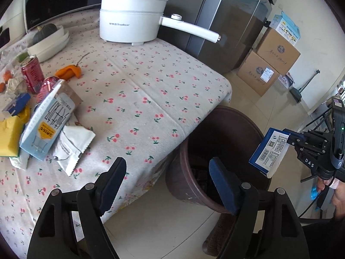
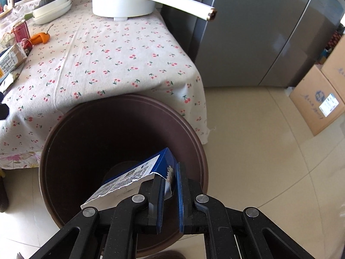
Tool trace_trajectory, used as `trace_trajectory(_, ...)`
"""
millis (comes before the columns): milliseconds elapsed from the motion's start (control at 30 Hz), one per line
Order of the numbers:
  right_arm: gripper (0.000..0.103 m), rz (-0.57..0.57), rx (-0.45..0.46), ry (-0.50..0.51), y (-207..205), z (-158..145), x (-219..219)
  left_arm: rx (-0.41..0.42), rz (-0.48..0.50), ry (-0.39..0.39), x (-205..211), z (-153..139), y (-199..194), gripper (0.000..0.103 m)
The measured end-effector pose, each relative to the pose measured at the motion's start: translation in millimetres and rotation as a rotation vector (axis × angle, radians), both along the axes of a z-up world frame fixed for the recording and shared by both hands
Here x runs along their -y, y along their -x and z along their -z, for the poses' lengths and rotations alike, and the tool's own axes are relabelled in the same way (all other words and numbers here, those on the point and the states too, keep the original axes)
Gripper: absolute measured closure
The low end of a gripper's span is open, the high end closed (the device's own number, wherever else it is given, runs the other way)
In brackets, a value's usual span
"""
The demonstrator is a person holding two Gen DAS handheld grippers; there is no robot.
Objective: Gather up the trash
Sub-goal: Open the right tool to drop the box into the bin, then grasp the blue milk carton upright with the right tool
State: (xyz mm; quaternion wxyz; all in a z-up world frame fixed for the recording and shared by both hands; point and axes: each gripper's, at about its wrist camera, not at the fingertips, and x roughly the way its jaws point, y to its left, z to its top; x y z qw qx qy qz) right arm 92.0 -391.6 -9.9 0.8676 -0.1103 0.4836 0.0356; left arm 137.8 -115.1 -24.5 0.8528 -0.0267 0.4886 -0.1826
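My right gripper (image 2: 170, 173) is shut on a torn blue and white box (image 2: 138, 177) and holds it over the mouth of the dark brown bin (image 2: 64, 133). The left wrist view shows that box (image 1: 269, 151) right of the bin (image 1: 183, 172). My left gripper (image 1: 167, 172) is open and empty, above the table's near corner and the bin. Trash lies at the table's left: a pale blue carton (image 1: 45, 120), a torn white wrapper (image 1: 73, 146), red cans (image 1: 32, 73), orange peel (image 1: 70, 71), a yellow box (image 1: 8, 136).
A white electric pot (image 1: 131, 19) with a long handle stands at the table's far end. A bowl with a squash (image 1: 47, 41) sits at the far left. A grey fridge (image 2: 258, 32) and stacked cardboard boxes (image 1: 269, 62) stand beyond the bin on the tiled floor.
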Motion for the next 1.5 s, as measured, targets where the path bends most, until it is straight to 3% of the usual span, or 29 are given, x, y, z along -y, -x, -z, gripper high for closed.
trace_trajectory(200, 0.098, -0.002, -0.024, 0.013, -5.0, 4.9, -5.9, 0.011, -0.034, -0.039, -25.2, -4.8, 1.6, 0.011)
trace_trajectory(233, 0.090, -0.006, -0.040, -0.002, -5.9, 6.6, -6.4, 0.015, -0.037, -0.045, -28.7, -6.1, 2.3, 0.009)
trace_trajectory(333, 0.045, 0.000, -0.059, -0.011, -7.3, 10.0, -8.9, 0.028, -0.052, -0.064, -41.7, -9.9, 4.8, 0.006)
trace_trajectory(367, 0.039, 0.002, -0.054, -0.015, -7.5, 9.5, -10.4, 0.032, -0.057, -0.067, -46.1, -10.9, 5.6, 0.006)
trace_trajectory(1000, 0.022, -0.017, -0.033, -0.053, -27.9, -8.1, -76.5, 0.011, -0.231, -0.074, -149.1, -14.3, 18.6, 0.006)
trace_trajectory(1500, 0.016, -0.140, -0.007, -0.078, -45.9, -23.2, -184.0, -0.023, -0.420, -0.065, -237.8, -13.4, 27.7, 0.006)
